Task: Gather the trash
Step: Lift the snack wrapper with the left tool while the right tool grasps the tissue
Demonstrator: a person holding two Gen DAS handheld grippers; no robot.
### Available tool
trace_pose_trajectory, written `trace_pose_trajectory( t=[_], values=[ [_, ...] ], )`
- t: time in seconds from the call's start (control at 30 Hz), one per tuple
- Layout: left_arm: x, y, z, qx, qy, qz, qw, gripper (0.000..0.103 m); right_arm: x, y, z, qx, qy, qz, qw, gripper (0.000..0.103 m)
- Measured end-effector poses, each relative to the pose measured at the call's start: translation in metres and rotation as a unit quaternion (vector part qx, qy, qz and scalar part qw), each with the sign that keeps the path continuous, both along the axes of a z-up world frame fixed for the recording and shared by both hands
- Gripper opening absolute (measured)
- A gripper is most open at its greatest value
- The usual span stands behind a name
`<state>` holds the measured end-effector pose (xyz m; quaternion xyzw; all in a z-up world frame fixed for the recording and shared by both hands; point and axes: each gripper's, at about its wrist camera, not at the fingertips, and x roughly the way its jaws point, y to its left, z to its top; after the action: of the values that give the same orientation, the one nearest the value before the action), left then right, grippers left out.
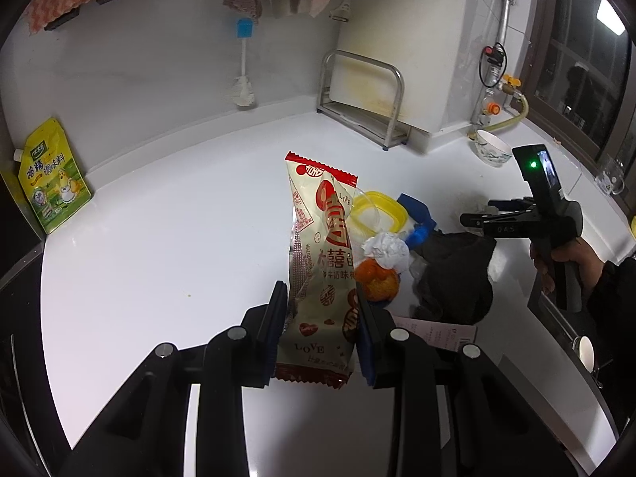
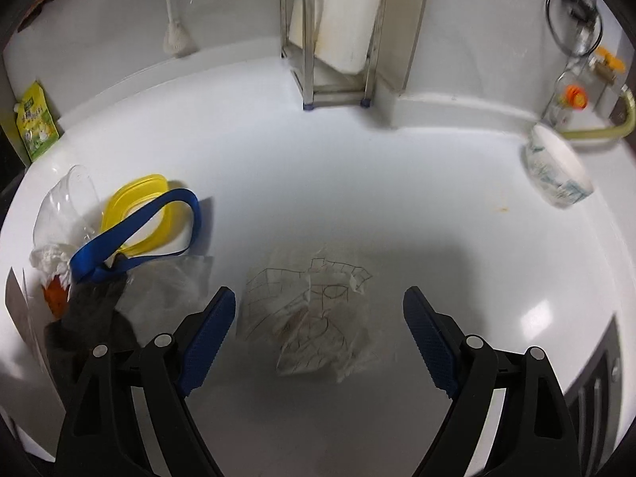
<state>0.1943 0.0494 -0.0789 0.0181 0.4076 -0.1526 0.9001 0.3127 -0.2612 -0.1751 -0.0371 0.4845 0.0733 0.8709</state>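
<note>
The left gripper (image 1: 320,310) pinches a red-and-cream snack wrapper (image 1: 320,262) printed "LOVE", held above the worktop (image 1: 159,238) middle; a loose hold could drop it. The right gripper (image 2: 318,334) gapes empty over a crumpled clear wrapper (image 2: 310,310), which may slide when pinched

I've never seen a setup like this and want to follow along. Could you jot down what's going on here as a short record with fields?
Place: white kitchen countertop
Left gripper: jaws shut on a cream and red snack wrapper, lifted
Right gripper: jaws wide open, empty, above a crumpled clear plastic bag with line drawings
Trash pile: yellow-rimmed plastic lid, blue strap, crumpled white tissue, orange peel
Nearby: patterned white bowl
</note>
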Motion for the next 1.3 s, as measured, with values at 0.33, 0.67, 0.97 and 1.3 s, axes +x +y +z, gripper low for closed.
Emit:
trace_pose_trajectory(
  t=[0.33, 0.67, 0.97, 1.3],
  values=[
    [0.005, 0.001, -0.003, 0.001, 0.007, 0.002, 1.0, 0.031, 0.002, 0.0, -0.013, 0.01, 0.015, -0.015, 1.0, 0.063],
    [-0.005, -0.006, 0.0, -0.001, 0.004, -0.006, 1.0, 0.031, -0.024, 0.004, 0.005, 0.013, -0.004, -0.031, 0.999, 0.032],
    [-0.042, -0.019, 0.011, 0.002, -0.006, -0.015, 0.9999, 0.031, -0.114, 0.014, 0.046, 0.055, -0.035, -0.063, 0.996, 0.032],
    [-0.122, -0.047, 0.018, 0.008, 0.0, -0.022, 0.9997, 0.031, -0.256, 0.027, 0.056, 0.101, -0.031, -0.087, 0.991, 0.032]
  ],
)
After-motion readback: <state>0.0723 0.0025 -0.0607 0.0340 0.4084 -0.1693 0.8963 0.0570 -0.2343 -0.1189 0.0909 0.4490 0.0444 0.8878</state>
